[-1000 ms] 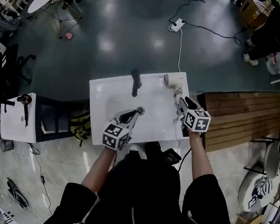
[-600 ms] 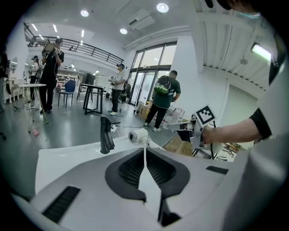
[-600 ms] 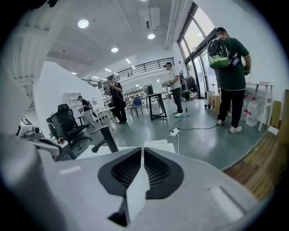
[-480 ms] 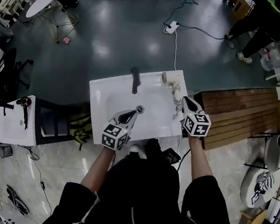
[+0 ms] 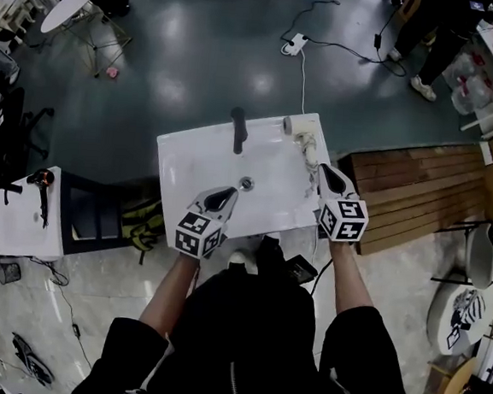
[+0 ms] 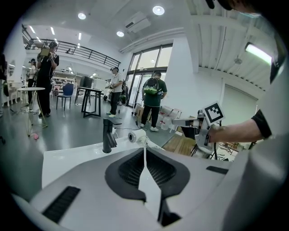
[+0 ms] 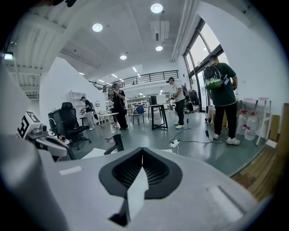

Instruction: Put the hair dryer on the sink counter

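A white hair dryer (image 5: 299, 128) lies on the back right corner of the white sink counter (image 5: 189, 165), its handle pointing toward me. It also shows in the left gripper view as the hair dryer (image 6: 135, 136) next to the dark faucet (image 6: 108, 136). My right gripper (image 5: 325, 170) hovers over the counter's right edge just short of the dryer's handle, jaws shut with nothing between them. My left gripper (image 5: 228, 194) is over the basin near the drain (image 5: 246, 183), also shut and empty.
The dark faucet (image 5: 238, 128) stands at the counter's back middle. A wooden platform (image 5: 418, 194) adjoins the counter on the right. A second hair dryer (image 5: 43, 184) lies on a small white table at left. A power strip (image 5: 292, 43) and cable lie on the floor behind.
The right gripper's jaws have closed, empty, and it has drawn back a little from the hair dryer's handle. The left gripper has moved slightly toward me.
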Available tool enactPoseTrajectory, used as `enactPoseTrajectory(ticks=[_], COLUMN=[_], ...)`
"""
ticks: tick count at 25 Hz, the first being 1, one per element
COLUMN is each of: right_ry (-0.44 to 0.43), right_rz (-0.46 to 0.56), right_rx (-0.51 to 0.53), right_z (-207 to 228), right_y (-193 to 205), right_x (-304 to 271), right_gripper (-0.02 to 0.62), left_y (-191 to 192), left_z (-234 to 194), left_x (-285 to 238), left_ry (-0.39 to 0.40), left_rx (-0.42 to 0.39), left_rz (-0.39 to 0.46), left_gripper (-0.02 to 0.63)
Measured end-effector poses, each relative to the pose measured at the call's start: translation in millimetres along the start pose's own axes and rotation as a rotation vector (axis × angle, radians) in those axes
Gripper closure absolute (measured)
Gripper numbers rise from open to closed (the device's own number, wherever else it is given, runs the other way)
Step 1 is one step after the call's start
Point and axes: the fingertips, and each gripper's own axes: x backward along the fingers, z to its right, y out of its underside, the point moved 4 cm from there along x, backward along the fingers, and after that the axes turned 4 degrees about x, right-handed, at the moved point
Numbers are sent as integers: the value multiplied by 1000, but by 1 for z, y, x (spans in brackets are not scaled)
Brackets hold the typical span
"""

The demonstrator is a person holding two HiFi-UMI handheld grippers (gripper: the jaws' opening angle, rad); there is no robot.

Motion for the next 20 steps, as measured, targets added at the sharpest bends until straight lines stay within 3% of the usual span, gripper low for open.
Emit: enactPoseTrajectory(ticks=[20], right_ry=[40], right_rz=[31], right_rx=[20], right_z=[-45], right_y=[9], right_x=[46], right_gripper=[591], left_y=[11], left_z=[0], left_x=[36], left_ry=[31], left_rx=[-45], left_rz=[29], left_gripper=[589])
